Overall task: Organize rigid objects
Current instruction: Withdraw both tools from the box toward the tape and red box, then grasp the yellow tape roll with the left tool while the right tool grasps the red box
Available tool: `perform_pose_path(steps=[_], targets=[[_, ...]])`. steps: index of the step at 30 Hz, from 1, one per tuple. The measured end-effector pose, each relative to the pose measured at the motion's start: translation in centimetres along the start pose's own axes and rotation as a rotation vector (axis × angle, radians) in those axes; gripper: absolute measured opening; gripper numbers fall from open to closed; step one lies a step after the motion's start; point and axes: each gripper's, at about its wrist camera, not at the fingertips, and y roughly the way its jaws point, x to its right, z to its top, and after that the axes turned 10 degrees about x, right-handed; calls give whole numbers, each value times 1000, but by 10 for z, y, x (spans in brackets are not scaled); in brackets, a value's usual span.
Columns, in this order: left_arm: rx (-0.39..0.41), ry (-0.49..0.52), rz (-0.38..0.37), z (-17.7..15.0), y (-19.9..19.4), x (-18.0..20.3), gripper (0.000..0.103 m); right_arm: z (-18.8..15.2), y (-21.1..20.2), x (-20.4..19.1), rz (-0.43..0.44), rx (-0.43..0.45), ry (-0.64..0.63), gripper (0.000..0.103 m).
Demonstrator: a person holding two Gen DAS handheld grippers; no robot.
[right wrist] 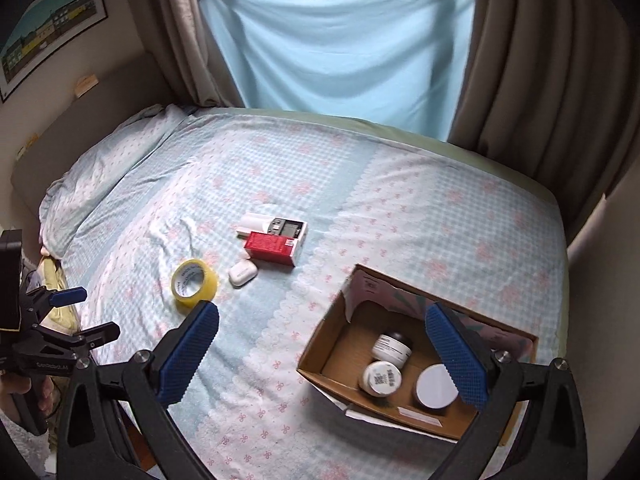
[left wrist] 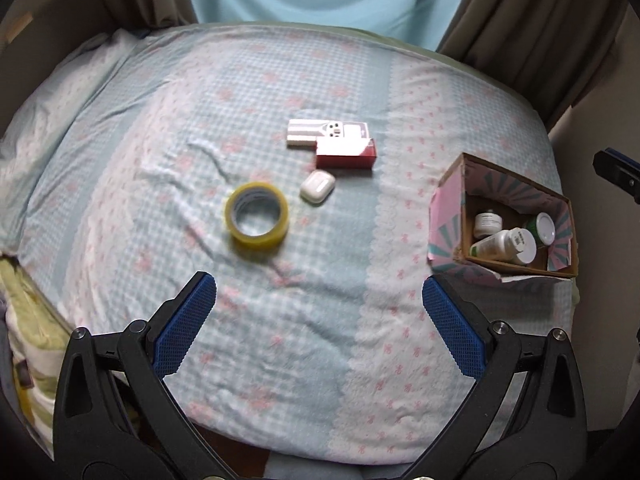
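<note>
Left wrist: tape roll (left wrist: 256, 215) beyond the spread, empty left hand-held gripper (left wrist: 319, 299).

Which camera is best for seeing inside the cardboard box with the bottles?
The right wrist view. There the cardboard box lies close below the open right gripper, so you look straight down on three containers inside. In the left wrist view the box sits off at the right edge, smaller and more side-on, though the containers still show.

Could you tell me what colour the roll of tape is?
Translucent yellow roll of tape, clearest in the left wrist view.
</note>
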Motion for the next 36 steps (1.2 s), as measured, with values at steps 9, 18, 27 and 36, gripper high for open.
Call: perform_pose_path(steps=[9, 18, 27, 36], targets=[[-58, -90, 44, -20, 56, -54, 103, 41, 81, -52, 112, -107, -210, 103], [-106, -104, 105, -38, 164, -81, 103, 32, 223, -80, 259, -264, -502, 103], [-95, -72, 140, -44, 254, -87, 103, -12, 330, -97, 351, -379, -829, 89], [-40, -38, 153, -31, 276, -77, 103, -33, 374, -107, 416, -397, -995, 65]])
